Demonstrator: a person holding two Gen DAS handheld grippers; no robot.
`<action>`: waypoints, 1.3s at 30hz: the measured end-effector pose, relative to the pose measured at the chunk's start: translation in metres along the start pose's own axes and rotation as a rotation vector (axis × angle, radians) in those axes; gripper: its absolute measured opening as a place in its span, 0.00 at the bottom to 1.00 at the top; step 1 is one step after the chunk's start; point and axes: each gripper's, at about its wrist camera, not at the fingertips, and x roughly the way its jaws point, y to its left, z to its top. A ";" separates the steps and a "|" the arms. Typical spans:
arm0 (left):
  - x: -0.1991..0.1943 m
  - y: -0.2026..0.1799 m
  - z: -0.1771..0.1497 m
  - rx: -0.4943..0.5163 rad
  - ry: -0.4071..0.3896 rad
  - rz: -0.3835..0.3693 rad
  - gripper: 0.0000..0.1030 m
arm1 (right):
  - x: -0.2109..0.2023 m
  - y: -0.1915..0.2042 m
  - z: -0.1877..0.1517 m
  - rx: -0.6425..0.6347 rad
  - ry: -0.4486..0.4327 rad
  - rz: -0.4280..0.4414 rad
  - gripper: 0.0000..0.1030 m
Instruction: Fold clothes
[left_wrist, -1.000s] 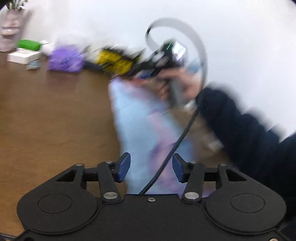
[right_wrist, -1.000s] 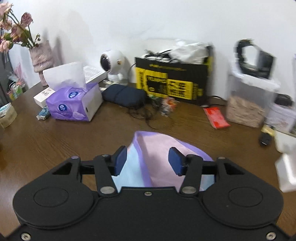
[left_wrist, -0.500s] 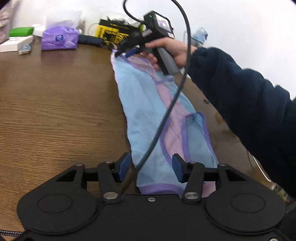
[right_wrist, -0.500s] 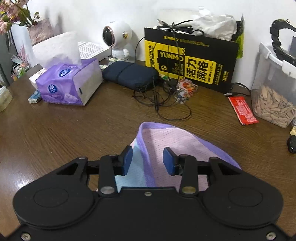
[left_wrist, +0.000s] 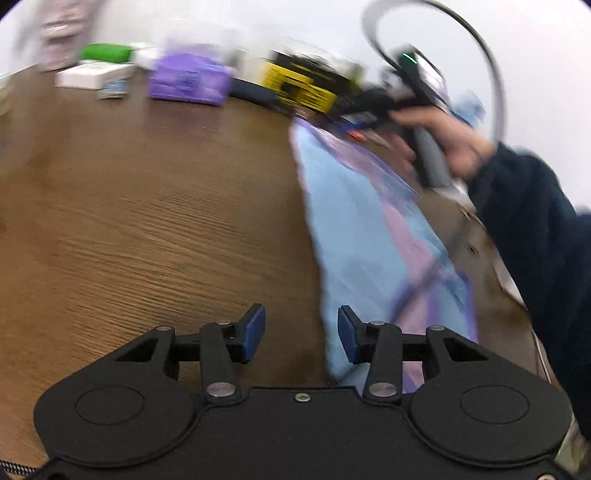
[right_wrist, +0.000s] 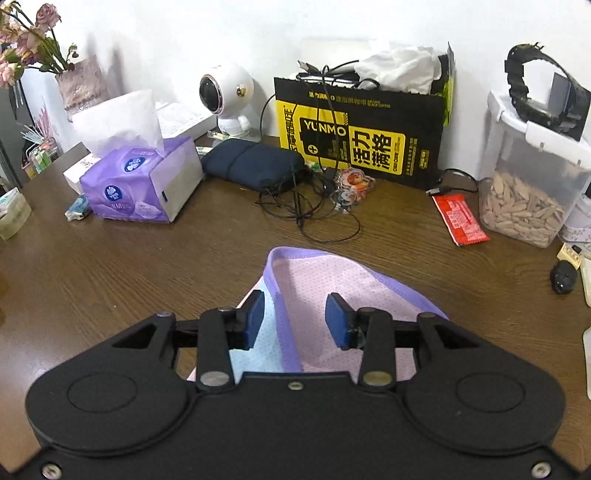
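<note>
Ahead of the left gripper (left_wrist: 301, 334) and off to its right, the garment (left_wrist: 365, 236) lies as a long narrow strip on the brown wooden table (left_wrist: 147, 221), running away toward the right gripper (left_wrist: 354, 110) at its far end. The cloth is pale blue with a pink panel along it and a purple binding at the edges; this view is blurred, so finer detail is lost. The left gripper's blue pads are closing with only bare wood between them, the near edge of the cloth lying under its right finger. The right wrist view is sharp: the fabric is a fine dotted mesh, pink under the gripper's right pad and light blue under its left pad, with a purple band curving round the rounded end just beyond the fingertips. The right gripper's jaws stand parted over the cloth, not pressing on it. A hand (left_wrist: 454, 136) in a dark sleeve (left_wrist: 535, 236) holds that gripper's handle.
</note>
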 end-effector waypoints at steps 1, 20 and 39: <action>0.001 -0.003 -0.002 0.007 0.013 -0.003 0.41 | 0.001 0.003 -0.001 -0.012 0.004 -0.004 0.42; -0.003 -0.009 -0.012 -0.061 0.090 -0.051 0.01 | 0.046 0.016 -0.002 -0.046 -0.052 0.008 0.04; -0.044 -0.022 -0.008 0.043 -0.091 0.039 0.38 | 0.016 0.019 0.022 -0.079 -0.184 -0.081 0.64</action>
